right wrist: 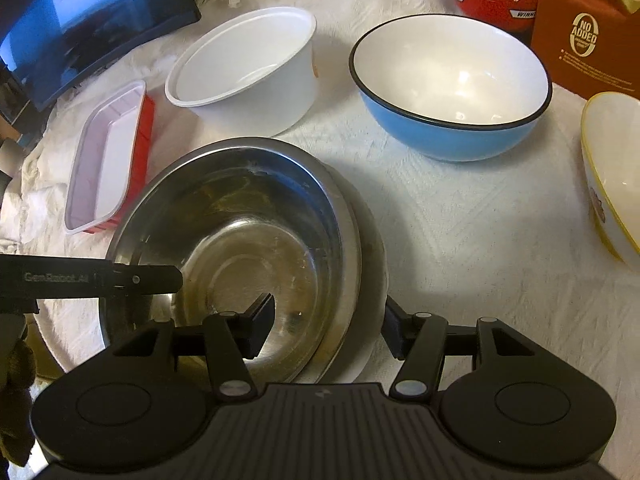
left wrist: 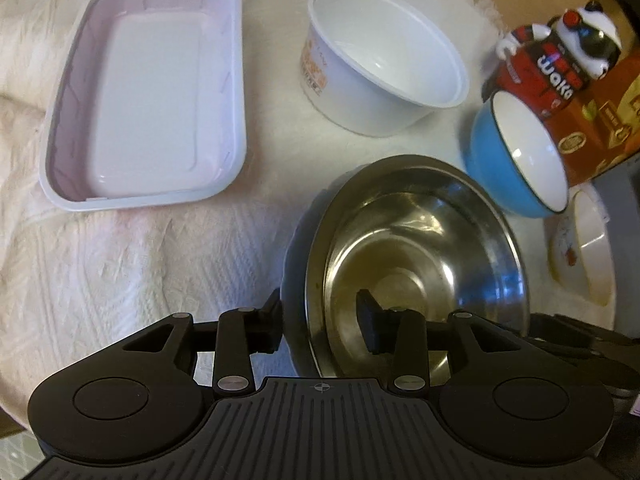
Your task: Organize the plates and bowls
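Observation:
A steel bowl [left wrist: 420,240] [right wrist: 248,220] sits nested in a shallower steel dish [right wrist: 352,216], which rests on a white plate [right wrist: 374,292] on the cloth. My left gripper [left wrist: 320,328] straddles the stack's left rim, one finger outside and one inside the bowl, with a gap at the inner pad, so it is open. My right gripper [right wrist: 328,330] straddles the opposite rim, its left finger inside the bowl and its right finger beside the plate's edge; its inner pad stands off the wall, so it is open too. One left finger [right wrist: 152,280] shows in the right wrist view.
On the white cloth behind stand a white plastic tub [left wrist: 384,60] [right wrist: 248,68], a blue bowl [left wrist: 516,160] [right wrist: 448,80] and a red-sided rectangular tray [left wrist: 148,92] [right wrist: 108,156]. A yellow-rimmed bowl [right wrist: 612,176], a red can [left wrist: 548,68], a brown carton [right wrist: 588,28] and a screen [right wrist: 88,20] border the area.

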Tool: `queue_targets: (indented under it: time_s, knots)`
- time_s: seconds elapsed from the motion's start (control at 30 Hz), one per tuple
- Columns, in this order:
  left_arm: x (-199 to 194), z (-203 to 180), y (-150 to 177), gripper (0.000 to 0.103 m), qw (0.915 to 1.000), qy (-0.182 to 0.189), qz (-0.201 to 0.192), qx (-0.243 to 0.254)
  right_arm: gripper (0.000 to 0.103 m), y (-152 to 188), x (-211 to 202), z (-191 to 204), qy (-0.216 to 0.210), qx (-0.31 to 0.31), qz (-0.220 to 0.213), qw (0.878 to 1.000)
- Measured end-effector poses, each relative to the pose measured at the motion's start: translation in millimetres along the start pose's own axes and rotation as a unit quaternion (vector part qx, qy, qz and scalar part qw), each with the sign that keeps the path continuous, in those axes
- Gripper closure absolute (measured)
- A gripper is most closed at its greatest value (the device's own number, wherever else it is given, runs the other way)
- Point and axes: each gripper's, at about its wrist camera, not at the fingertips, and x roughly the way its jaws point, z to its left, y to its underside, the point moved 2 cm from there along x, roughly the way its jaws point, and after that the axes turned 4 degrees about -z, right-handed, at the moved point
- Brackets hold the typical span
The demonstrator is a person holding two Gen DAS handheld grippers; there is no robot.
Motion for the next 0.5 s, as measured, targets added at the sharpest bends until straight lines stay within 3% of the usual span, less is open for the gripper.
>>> queue_targets:
  time_s: [0.5]
  knots:
    - [2.5,-3.5,-11.0,0.061,0.9995,0.003,-0.026,0.02,0.043,9.0,-2.3,8.0,0.01,0.0,-0.006,1.0]
